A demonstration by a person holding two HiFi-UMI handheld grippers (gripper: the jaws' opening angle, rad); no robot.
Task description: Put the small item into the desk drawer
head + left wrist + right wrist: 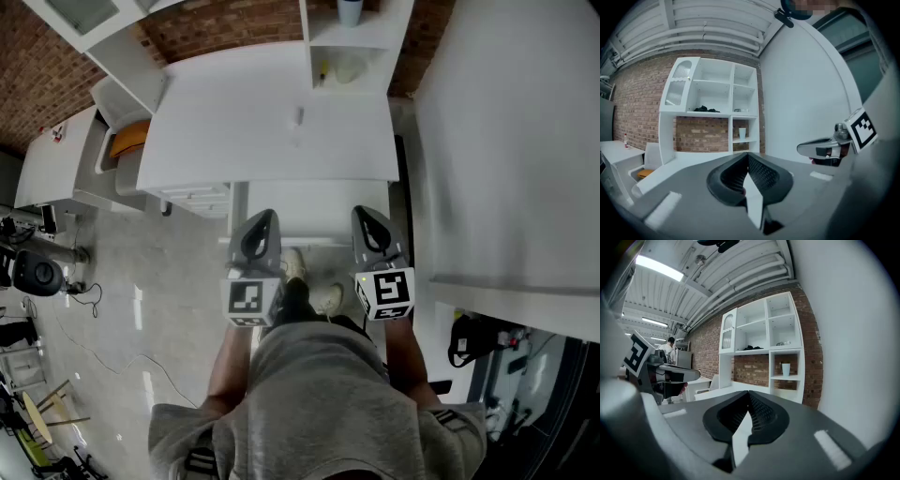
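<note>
Right hand-held gripper (749, 399) closed, small item (299, 116) on desk (234, 122), long axis front-to-back

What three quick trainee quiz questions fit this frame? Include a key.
1. True or false: the left tongs grip the small grey item.
2. Where does the small grey item lie? A) on the white desk B) on the floor C) inside a cup
3. Fill in: the right tongs are ____ (open/shut) and empty.
Key: 1 false; 2 A; 3 shut.
</note>
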